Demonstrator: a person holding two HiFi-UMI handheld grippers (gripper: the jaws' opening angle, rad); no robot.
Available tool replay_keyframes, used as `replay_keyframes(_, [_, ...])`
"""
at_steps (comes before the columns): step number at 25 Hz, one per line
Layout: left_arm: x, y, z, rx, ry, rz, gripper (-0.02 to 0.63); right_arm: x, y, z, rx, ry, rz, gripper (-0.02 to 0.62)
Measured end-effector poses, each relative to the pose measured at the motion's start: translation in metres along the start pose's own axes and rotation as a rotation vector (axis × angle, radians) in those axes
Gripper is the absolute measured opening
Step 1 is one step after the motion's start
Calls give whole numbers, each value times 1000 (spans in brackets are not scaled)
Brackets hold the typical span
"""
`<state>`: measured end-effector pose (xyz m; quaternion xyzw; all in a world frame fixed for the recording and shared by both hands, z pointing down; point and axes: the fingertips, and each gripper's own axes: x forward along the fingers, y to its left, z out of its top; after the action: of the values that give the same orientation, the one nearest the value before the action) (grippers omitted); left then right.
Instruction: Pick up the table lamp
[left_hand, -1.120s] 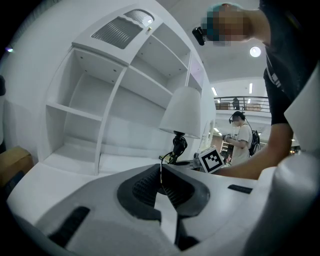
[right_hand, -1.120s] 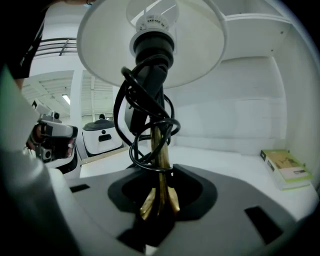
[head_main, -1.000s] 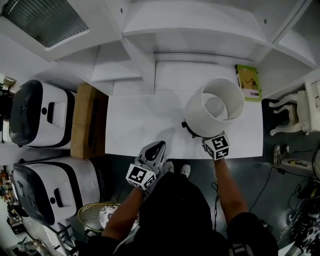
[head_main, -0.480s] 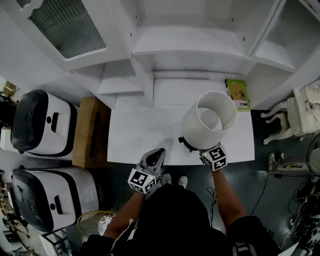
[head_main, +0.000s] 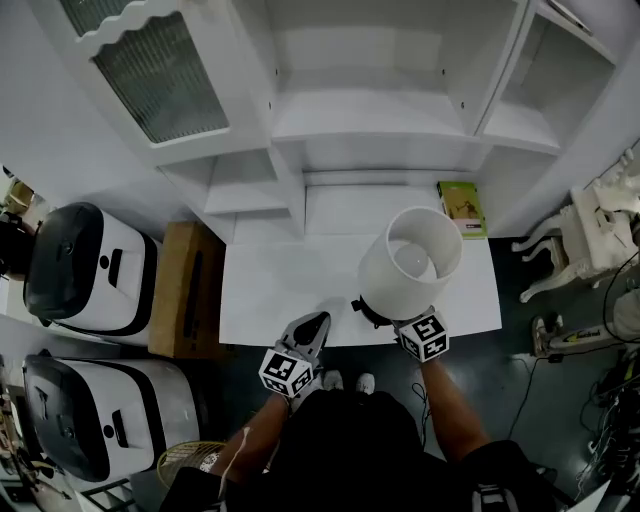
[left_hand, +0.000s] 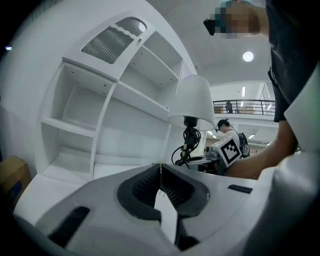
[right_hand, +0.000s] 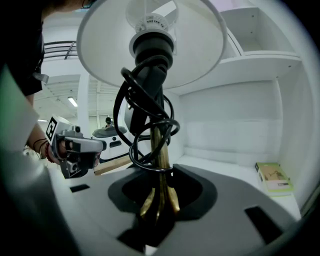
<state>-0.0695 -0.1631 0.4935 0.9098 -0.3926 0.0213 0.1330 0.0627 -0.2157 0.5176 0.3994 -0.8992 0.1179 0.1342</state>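
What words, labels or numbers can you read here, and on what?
No legible text anywhere.
Green book on the white desk: cover print too small to read.
Black-and-white marker cubes: square patterns only, no letters.
White-shaded brass table lamp: no print visible.

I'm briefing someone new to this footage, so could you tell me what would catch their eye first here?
The table lamp stands out: its big white shade covers the right front of the desk, and the right gripper is shut on its brass stem, which has black cord coiled round it. The left gripper sits shut and empty at the desk's front edge.
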Motion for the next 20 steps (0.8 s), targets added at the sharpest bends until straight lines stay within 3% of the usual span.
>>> replay_keyframes(20, [-10, 13, 11, 16, -21, -8, 20, -26, 39, -4, 22, 24, 23, 130])
